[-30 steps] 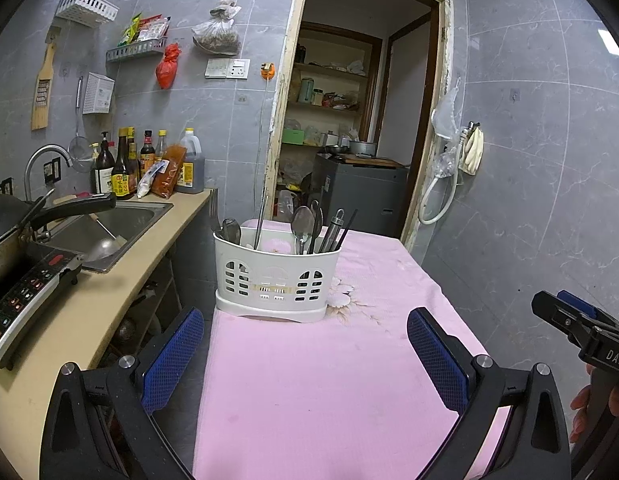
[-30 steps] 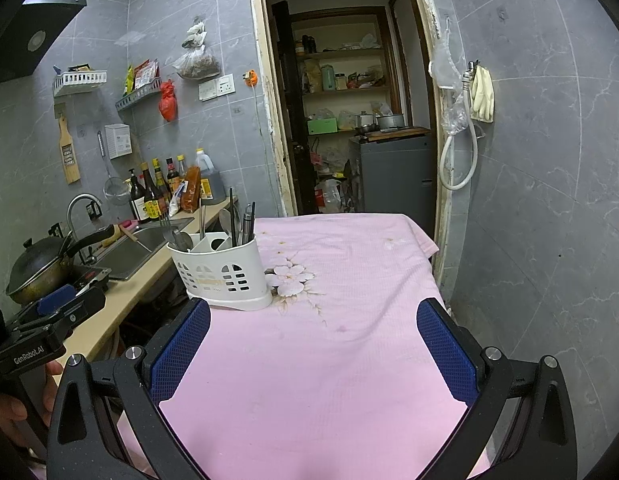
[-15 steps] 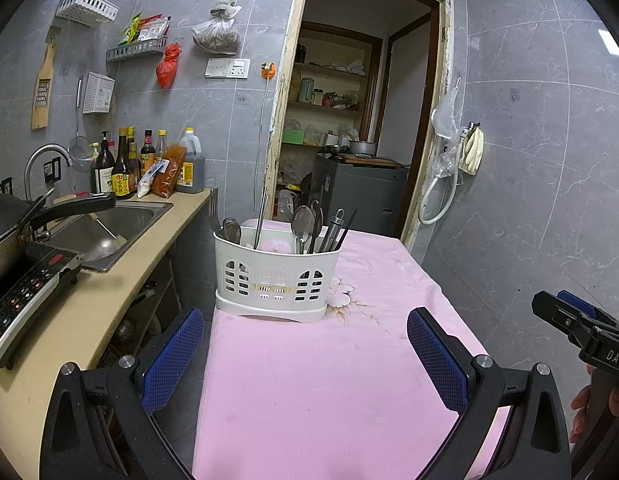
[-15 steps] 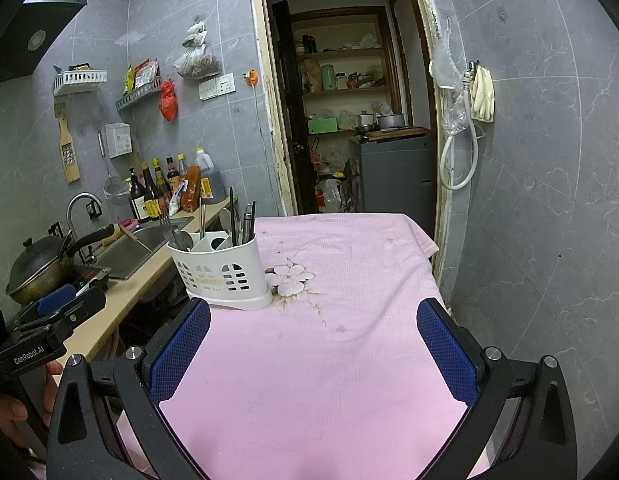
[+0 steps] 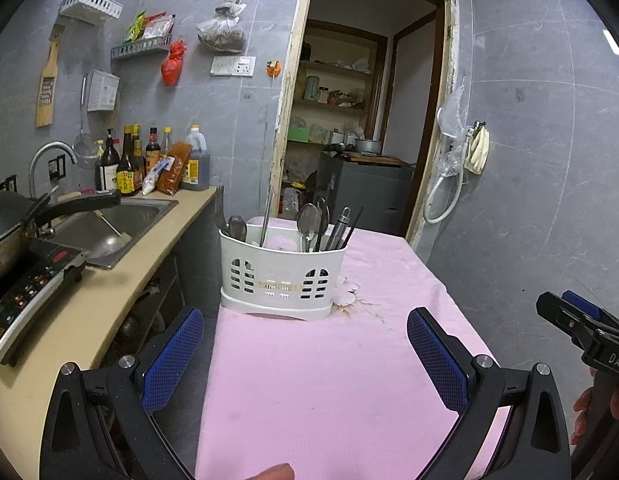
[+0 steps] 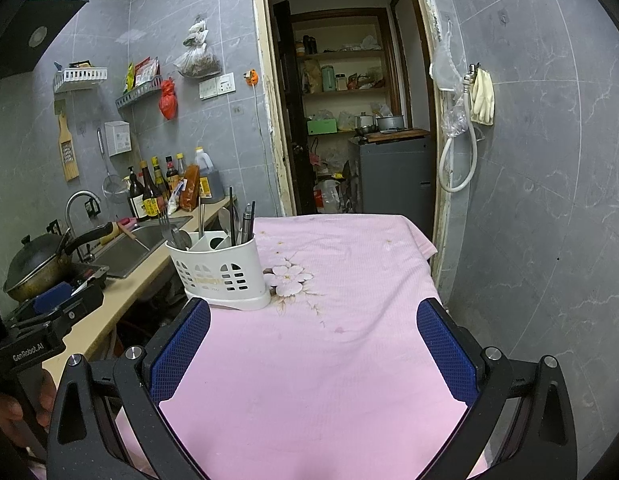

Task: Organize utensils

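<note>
A white slotted utensil caddy [image 5: 281,276] stands upright on the pink tablecloth [image 5: 329,380], also in the right wrist view [image 6: 219,272]. It holds spoons [image 5: 308,222], a fork [image 6: 164,220], chopsticks and other metal utensils in separate compartments. My left gripper [image 5: 305,344] is open and empty, held above the cloth in front of the caddy. My right gripper [image 6: 313,340] is open and empty, to the right of the caddy and nearer than it.
A beige counter [image 5: 89,312] runs along the left with a sink [image 5: 105,228], a wok [image 5: 5,224] on an induction cooker [image 5: 29,288] and sauce bottles [image 5: 125,168]. An open doorway [image 5: 357,140] is behind the table. A grey tiled wall [image 5: 529,200] is to the right.
</note>
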Available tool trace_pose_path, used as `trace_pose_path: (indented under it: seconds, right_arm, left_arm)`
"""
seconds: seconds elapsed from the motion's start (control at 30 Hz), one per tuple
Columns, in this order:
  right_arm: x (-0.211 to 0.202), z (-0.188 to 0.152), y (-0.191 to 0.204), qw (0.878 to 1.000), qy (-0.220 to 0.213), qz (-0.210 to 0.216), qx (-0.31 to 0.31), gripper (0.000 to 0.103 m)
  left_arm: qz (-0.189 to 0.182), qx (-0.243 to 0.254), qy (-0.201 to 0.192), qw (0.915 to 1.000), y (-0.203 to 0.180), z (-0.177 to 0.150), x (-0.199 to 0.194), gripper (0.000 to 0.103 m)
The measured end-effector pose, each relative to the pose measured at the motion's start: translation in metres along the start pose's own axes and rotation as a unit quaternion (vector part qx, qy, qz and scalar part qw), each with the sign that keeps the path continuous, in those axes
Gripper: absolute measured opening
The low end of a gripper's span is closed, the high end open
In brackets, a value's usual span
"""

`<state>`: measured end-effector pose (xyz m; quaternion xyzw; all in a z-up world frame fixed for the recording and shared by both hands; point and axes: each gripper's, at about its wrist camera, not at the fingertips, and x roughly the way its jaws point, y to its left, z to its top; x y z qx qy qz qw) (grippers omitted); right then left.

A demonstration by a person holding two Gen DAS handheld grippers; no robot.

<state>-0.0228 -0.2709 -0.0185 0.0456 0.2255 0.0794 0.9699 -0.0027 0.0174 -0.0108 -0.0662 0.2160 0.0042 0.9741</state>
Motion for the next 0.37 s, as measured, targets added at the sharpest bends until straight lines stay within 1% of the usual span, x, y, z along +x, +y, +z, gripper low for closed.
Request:
trace_pose_path:
  seconds: [0.13,0.37]
  right_arm:
    - [0.0001,-0.0006,0.0003,1.0,0.001,0.0,0.0,0.102]
    - [0.0039,-0.0047,-0.0024,1.0,0.005,0.0,0.0,0.102]
  left_arm:
    - [0.006,0.013,0.0,0.9999,-0.0047,-0.0002,0.0003,0.103]
    - [0.009,0.02,0.001,0.9998,-0.0079,-0.0019,0.0017,0.103]
